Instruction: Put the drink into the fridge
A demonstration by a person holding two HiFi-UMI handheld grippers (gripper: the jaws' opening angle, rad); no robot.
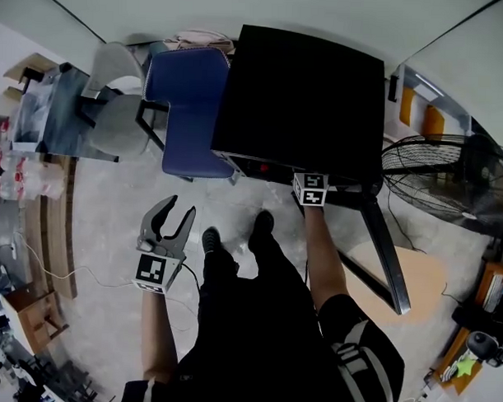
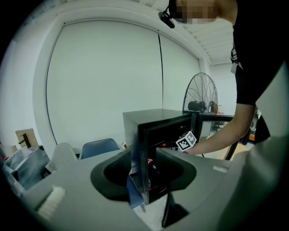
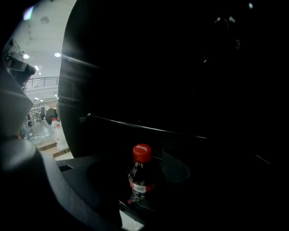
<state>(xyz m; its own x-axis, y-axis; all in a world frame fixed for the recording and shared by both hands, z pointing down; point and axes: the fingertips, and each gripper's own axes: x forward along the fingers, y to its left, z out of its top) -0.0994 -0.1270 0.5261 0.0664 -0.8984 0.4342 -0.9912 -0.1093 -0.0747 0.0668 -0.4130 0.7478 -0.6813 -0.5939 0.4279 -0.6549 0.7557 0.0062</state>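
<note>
The left hand-held gripper (image 1: 175,214) hangs low at the person's side, clear of the work, its jaws spread wide with nothing between them. Its own view looks past them at the blue chair (image 2: 100,146) and at the small black fridge (image 1: 305,91), whose front stands open toward the reaching arm. The right hand-held gripper (image 3: 139,178) is inside the fridge; from above, only its marker cube shows at the cabinet's edge. In that gripper's view the drink (image 3: 141,173), a small dark bottle with a red cap, stands upright in the dim interior between the jaws. The jaws look spread, and the ribbed pad (image 3: 177,169) on the right sits apart from the bottle, though the darkness makes the left side harder to read. The placing step therefore seems to be at its end, with the bottle set down and let go. The next move calls for drawing the right hand-held gripper straight back without brushing the bottle, which could tip easily. The fridge then needs closing, and the free left hand-held gripper is well placed for that.
</note>
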